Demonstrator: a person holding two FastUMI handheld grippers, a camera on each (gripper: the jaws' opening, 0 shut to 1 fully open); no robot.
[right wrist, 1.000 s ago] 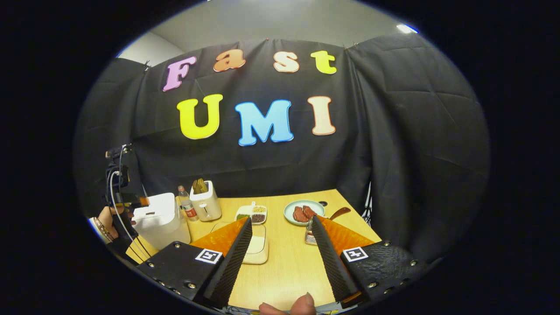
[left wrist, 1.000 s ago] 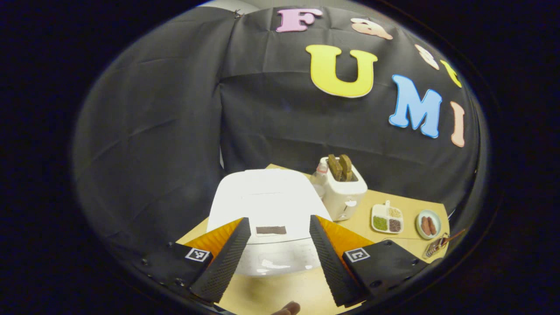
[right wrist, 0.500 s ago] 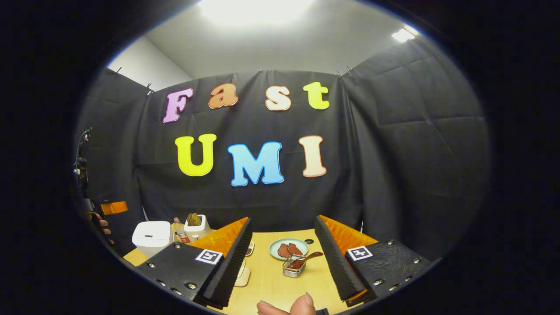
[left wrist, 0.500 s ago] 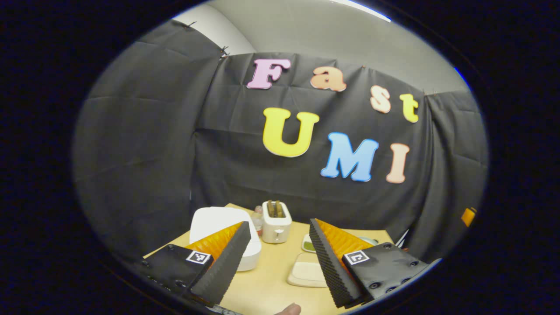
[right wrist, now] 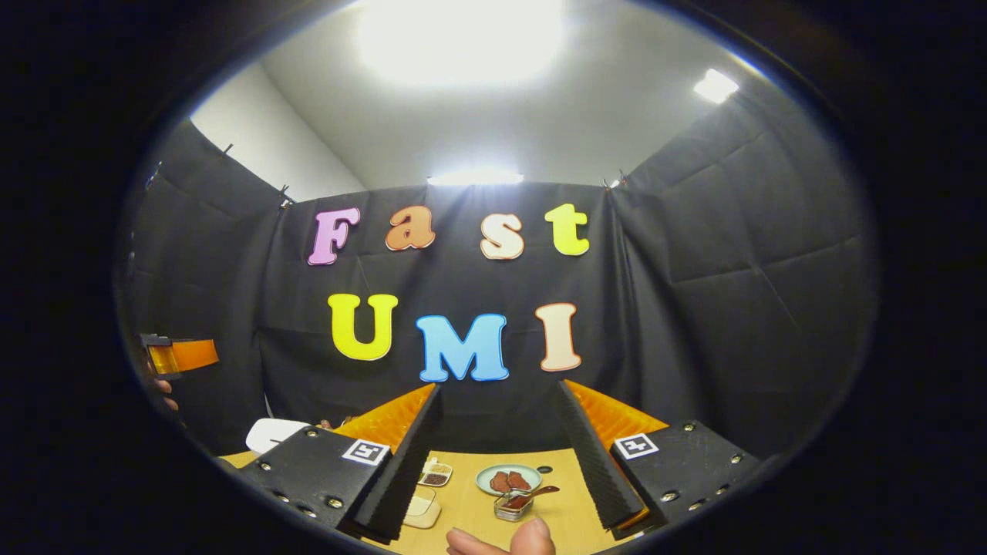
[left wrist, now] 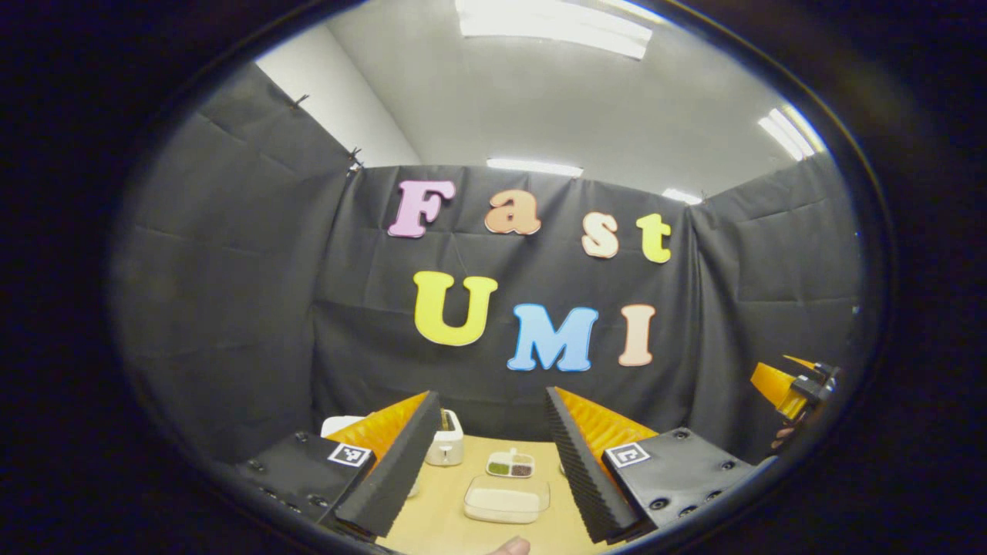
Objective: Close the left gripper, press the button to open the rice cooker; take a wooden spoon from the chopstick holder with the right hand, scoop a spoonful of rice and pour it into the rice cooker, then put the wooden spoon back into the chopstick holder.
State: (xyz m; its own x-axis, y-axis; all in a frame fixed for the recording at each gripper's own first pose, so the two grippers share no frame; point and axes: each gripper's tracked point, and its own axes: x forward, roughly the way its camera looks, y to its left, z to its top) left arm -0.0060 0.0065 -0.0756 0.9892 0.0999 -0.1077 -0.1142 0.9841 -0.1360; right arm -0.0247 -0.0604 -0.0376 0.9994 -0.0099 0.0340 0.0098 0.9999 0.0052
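You held both grippers raised and level, left gripper [left wrist: 486,462] and right gripper [right wrist: 493,455] spread wide, empty. The rice cooker [right wrist: 276,433] sat shut at the table's [right wrist: 470,505] far left corner; the wooden spoon [right wrist: 532,493] rested in the chopstick holder [right wrist: 512,507] toward its right edge.

The white rice cooker [right wrist: 274,433] sits lid-down at the surface's far left, while the wooden spoon [right wrist: 540,492] leans in the clear chopstick holder [right wrist: 512,506] beside the plate.
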